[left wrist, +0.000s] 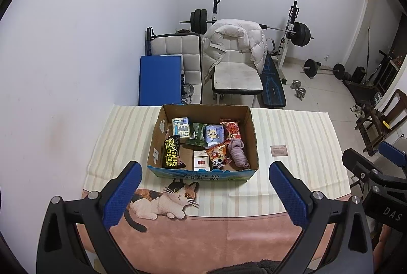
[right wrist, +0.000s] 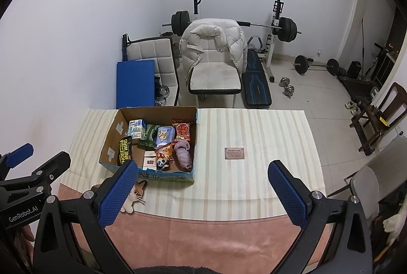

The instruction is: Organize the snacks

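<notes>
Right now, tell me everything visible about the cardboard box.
The cardboard box is brown, shallow and open-topped, with a blue and green printed front wall and pale tape patches on its left inner wall. It sits flat on the striped tablecloth, left of centre, holding assorted packets and a lilac cloth bundle. Neither gripper touches it.

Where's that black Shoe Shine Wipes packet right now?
The Shoe Shine Wipes packet stands in the cardboard box's near-left corner in both wrist views, left of the small white and red box and in front of the blue and white carton.
</notes>
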The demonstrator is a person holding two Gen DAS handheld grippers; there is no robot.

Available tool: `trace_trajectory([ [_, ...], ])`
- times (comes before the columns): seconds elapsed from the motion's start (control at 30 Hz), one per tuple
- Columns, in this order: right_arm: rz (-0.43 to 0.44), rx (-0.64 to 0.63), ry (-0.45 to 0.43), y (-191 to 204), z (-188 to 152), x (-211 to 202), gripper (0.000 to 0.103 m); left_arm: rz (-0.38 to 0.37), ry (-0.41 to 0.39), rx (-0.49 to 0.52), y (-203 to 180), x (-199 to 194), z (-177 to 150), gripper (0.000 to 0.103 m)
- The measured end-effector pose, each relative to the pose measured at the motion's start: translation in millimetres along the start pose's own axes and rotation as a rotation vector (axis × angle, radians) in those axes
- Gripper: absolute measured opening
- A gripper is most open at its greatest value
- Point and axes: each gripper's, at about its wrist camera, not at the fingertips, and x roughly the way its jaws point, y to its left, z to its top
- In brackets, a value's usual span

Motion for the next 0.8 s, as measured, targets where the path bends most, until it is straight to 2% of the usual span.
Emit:
trace_trajectory([
  [0.8,-0.01,0.002,-0.007,-0.6,-0.1,0.2,0.103,0.014,-0.003,-0.032,4.3,-4.5,0.7,0.102],
])
